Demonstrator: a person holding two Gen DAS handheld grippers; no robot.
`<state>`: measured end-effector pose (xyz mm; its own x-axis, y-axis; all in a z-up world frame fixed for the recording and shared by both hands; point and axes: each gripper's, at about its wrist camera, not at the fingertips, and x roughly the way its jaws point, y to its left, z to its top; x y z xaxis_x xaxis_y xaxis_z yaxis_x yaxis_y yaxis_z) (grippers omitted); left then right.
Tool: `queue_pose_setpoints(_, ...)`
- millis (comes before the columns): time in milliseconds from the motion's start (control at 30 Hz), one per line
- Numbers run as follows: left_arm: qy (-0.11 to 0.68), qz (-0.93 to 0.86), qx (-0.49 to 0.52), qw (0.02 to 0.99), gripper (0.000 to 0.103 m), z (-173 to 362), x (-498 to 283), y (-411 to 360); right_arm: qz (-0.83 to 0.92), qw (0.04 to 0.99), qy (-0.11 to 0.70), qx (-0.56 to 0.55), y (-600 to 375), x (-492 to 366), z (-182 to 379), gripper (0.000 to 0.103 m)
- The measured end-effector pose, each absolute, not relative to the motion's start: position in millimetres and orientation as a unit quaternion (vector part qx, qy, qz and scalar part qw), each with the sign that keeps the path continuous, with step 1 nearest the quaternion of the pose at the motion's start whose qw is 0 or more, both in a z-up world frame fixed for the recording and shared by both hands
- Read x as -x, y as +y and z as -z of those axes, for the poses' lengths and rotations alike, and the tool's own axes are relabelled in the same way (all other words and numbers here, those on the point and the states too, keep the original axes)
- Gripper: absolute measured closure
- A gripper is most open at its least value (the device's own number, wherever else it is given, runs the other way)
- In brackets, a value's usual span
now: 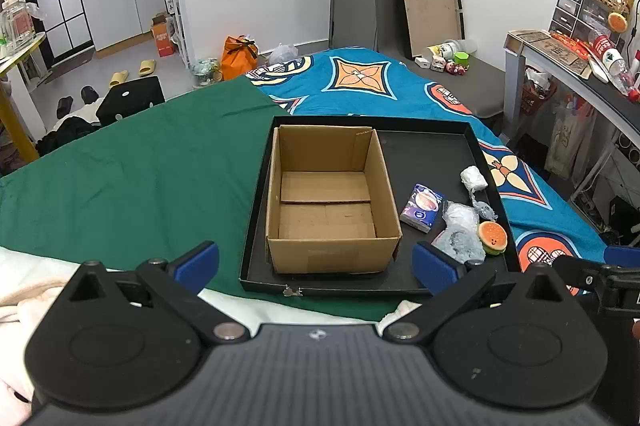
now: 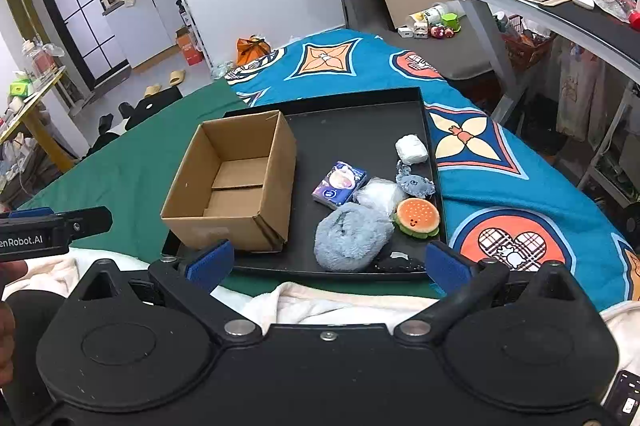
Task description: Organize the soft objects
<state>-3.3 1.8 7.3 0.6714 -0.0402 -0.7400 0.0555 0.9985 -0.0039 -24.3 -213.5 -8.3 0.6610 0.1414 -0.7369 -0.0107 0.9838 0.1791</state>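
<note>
An empty cardboard box (image 1: 328,201) (image 2: 236,185) stands in the left half of a black tray (image 1: 424,149) (image 2: 352,121) on the bed. Right of the box lie a grey fluffy plush (image 2: 350,236) (image 1: 460,242), a burger plush (image 2: 417,217) (image 1: 493,237), a blue tissue pack (image 2: 339,182) (image 1: 422,206), a clear plastic bag (image 2: 378,194), a small grey-blue plush (image 2: 416,181) and a white roll (image 2: 411,149) (image 1: 473,178). My left gripper (image 1: 316,266) is open and empty before the box. My right gripper (image 2: 328,262) is open and empty, just short of the grey plush.
The bed has a green sheet (image 1: 140,169) on the left and a blue patterned cover (image 2: 500,181) on the right. A white blanket (image 2: 340,302) lies under the grippers. A desk (image 2: 560,13) stands at the right. Small items (image 2: 432,21) sit on a grey mat at the back.
</note>
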Motion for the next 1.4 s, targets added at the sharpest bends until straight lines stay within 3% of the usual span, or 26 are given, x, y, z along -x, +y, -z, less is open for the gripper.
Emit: queue_pose_setpoints(1400,0.392,0.026,-0.009,0.92,0.001,-15.0,19.1,-1.0,-0.032,0.912,0.401,-0.083,-221.1,41.4,7.6,0.0)
